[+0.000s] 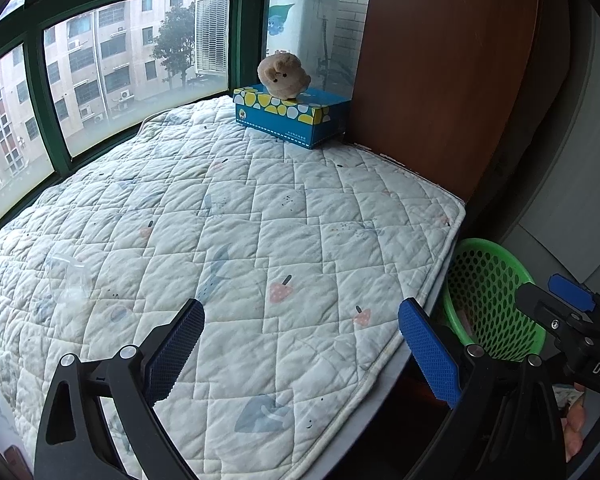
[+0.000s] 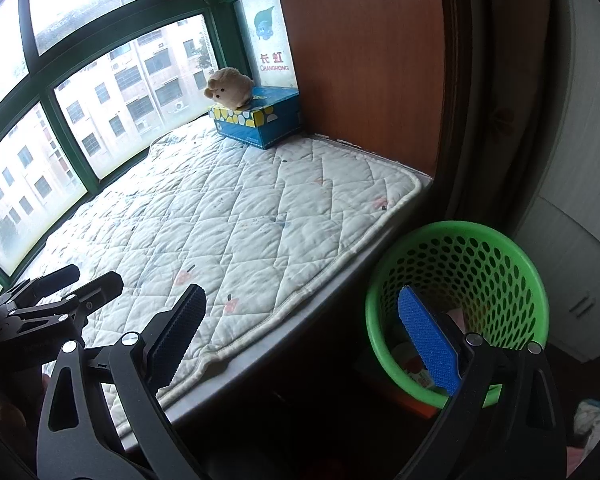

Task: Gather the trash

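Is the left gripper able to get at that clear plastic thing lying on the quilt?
Probably yes: the left gripper is open, and only bare quilt lies between it and the clear plastic piece off to its left.

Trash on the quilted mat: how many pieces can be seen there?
1: a clear plastic cup lies on the quilted mat near its left edge, by the window. More trash already lies inside the green basket beside the ledge, partly hidden.
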`<act>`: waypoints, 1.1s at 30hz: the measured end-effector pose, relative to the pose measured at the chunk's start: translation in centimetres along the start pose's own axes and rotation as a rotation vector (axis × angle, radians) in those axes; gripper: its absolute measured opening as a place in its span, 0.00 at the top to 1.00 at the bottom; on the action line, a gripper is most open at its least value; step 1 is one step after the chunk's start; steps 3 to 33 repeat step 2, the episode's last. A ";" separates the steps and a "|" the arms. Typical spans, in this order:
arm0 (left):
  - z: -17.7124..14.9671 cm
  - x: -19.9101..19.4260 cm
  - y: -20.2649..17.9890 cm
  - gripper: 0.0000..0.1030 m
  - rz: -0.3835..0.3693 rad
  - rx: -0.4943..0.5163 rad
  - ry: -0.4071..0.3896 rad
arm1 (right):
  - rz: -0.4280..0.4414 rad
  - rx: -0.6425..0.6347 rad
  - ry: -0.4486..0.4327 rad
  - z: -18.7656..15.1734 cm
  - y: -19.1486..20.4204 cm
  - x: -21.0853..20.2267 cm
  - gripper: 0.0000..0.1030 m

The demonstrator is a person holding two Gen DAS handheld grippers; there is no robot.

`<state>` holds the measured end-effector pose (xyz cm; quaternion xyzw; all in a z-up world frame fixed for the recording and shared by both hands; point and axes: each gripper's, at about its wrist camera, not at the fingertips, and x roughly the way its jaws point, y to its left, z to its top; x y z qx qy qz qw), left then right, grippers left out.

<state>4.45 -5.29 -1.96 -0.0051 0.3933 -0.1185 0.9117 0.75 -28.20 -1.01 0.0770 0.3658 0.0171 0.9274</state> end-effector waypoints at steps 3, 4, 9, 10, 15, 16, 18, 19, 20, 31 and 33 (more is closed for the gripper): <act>0.0 0.0 0.0 0.08 0.000 0.000 0.002 | 0.002 0.001 0.001 0.0 0.0 0.0 0.07; 0.0 0.0 0.0 0.08 0.000 0.000 0.002 | 0.002 0.001 0.001 0.0 0.0 0.0 0.07; 0.0 0.0 0.0 0.08 0.000 0.000 0.002 | 0.002 0.001 0.001 0.0 0.0 0.0 0.07; 0.0 0.0 0.0 0.08 0.000 0.000 0.002 | 0.002 0.001 0.001 0.0 0.0 0.0 0.07; 0.0 0.0 0.0 0.08 0.000 0.000 0.002 | 0.002 0.001 0.001 0.0 0.0 0.0 0.07; 0.0 0.0 0.0 0.08 0.000 0.000 0.002 | 0.002 0.001 0.001 0.0 0.0 0.0 0.07; 0.0 0.0 0.0 0.08 0.000 0.000 0.002 | 0.002 0.001 0.001 0.0 0.0 0.0 0.07; 0.0 0.0 0.0 0.08 0.000 0.000 0.002 | 0.002 0.001 0.001 0.0 0.0 0.0 0.07; 0.0 0.0 0.0 0.08 0.000 0.000 0.002 | 0.002 0.001 0.001 0.0 0.0 0.0 0.07; 0.0 0.0 0.0 0.08 0.000 0.000 0.002 | 0.002 0.001 0.001 0.0 0.0 0.0 0.07; 0.0 0.0 0.0 0.08 0.000 0.000 0.002 | 0.002 0.001 0.001 0.0 0.0 0.0 0.07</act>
